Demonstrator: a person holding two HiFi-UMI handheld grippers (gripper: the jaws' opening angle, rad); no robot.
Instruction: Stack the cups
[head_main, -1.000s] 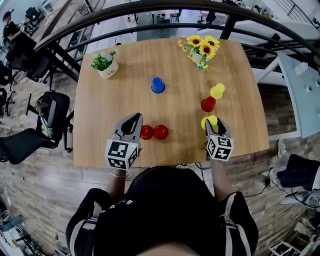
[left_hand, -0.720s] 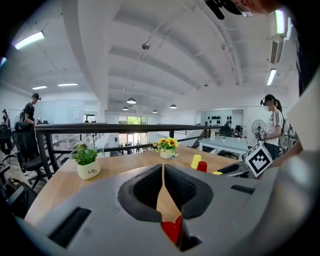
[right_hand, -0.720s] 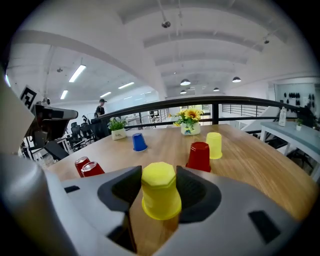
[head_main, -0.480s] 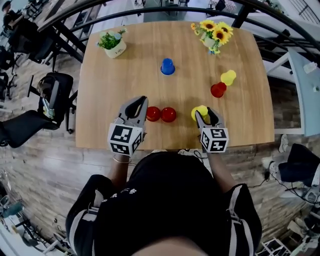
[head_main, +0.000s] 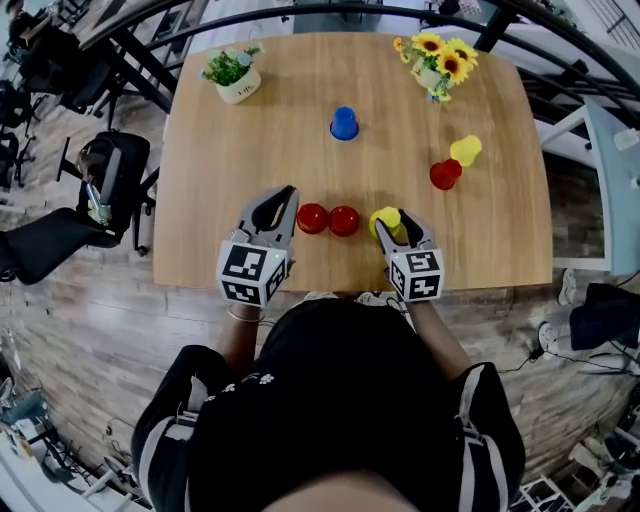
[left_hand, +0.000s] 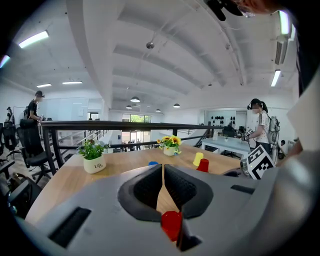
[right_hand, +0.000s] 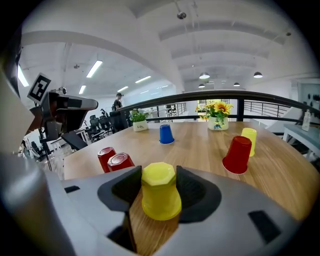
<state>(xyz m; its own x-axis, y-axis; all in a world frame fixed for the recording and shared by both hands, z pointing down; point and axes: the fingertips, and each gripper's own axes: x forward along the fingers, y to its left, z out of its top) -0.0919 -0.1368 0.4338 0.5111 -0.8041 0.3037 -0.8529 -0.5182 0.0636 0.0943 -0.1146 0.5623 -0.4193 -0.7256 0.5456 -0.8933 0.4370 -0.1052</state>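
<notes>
Now, step in hand: grasp made, transfer to come. I judge this the first cup of the stack, since every other cup stands alone upside down and none is nested.
Right gripper (head_main: 395, 230): my pads are clamped on the held yellow cup (right_hand: 160, 195), one on each flank just under its upturned base. I cannot tell whether its rim rests on the wood or hangs just off it.
Left gripper (left_hand: 163, 172): pads pressed together along one seam with nothing pinched. A scrap of red shows low behind them, likely a red cup beyond.
Reds at 9 o'clock: the near red cup (head_main: 344, 220) is just beside my yellow one. The far red cup (head_main: 312, 218) is tight against it, by the left tips.
Other cups: lone red cup (head_main: 445, 174) and second yellow cup (head_main: 465, 150) close together at 1 o'clock. The blue cup (head_main: 344, 123) is at 11, well apart.
Next move: probably lift until the rim clears a neighbour's base, centre over it, and lower straight. The near red cup is closest; the second yellow cup is the colour match.
Edges: the table (head_main: 250, 150) ends close at 6 o'clock, right behind my cup, so there is no drawing back.
Open room: bare wood from 11 through 1. The potted plant (head_main: 232, 72) and sunflower vase (head_main: 437, 62) sit at the far corners, out of my way.
Risk: a low sideways sweep toward 9 would knock the near red cup.
</notes>
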